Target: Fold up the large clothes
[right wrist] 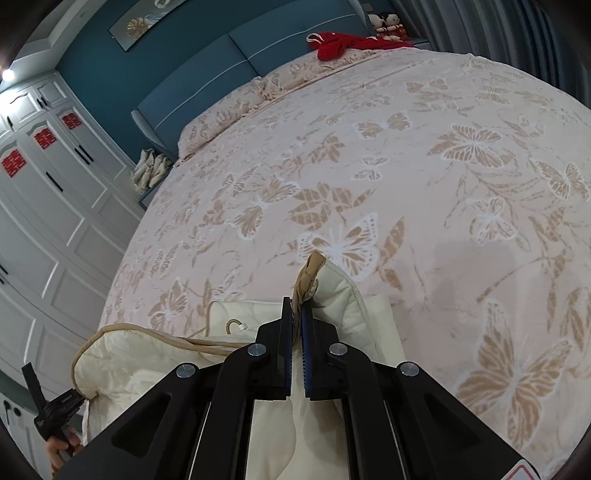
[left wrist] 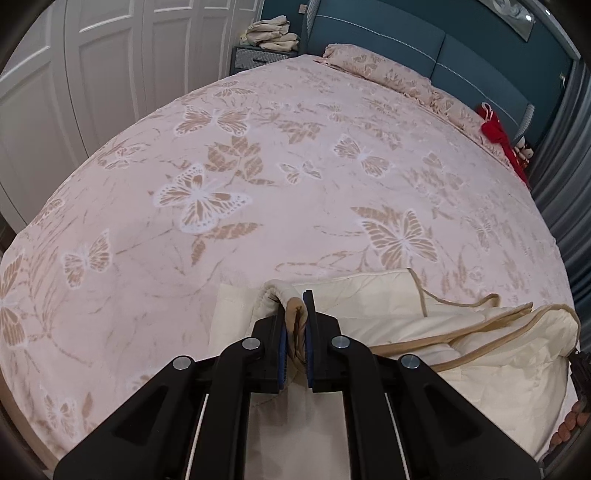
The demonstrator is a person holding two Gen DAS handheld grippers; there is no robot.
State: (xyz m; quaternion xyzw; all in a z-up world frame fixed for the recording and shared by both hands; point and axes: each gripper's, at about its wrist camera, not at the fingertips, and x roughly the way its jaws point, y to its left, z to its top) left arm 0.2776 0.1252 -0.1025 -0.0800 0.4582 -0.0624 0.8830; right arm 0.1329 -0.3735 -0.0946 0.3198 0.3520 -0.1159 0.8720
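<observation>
A cream quilted garment (left wrist: 388,306) with tan piping lies bunched at the near edge of the bed. My left gripper (left wrist: 295,314) is shut on a tan-trimmed fold of it, held just above the bedspread. In the right wrist view the same garment (right wrist: 147,365) spreads to the left. My right gripper (right wrist: 296,314) is shut on another tan-trimmed corner that sticks up past the fingertips. The other gripper (right wrist: 55,410) shows at the lower left, gripping the garment's edge.
The bed (left wrist: 258,166) has a pink butterfly bedspread and a blue headboard (left wrist: 406,40). A red garment (left wrist: 496,133) lies by the pillows. Folded clothes (left wrist: 273,33) sit on a nightstand. White wardrobe doors (left wrist: 74,74) stand to the left.
</observation>
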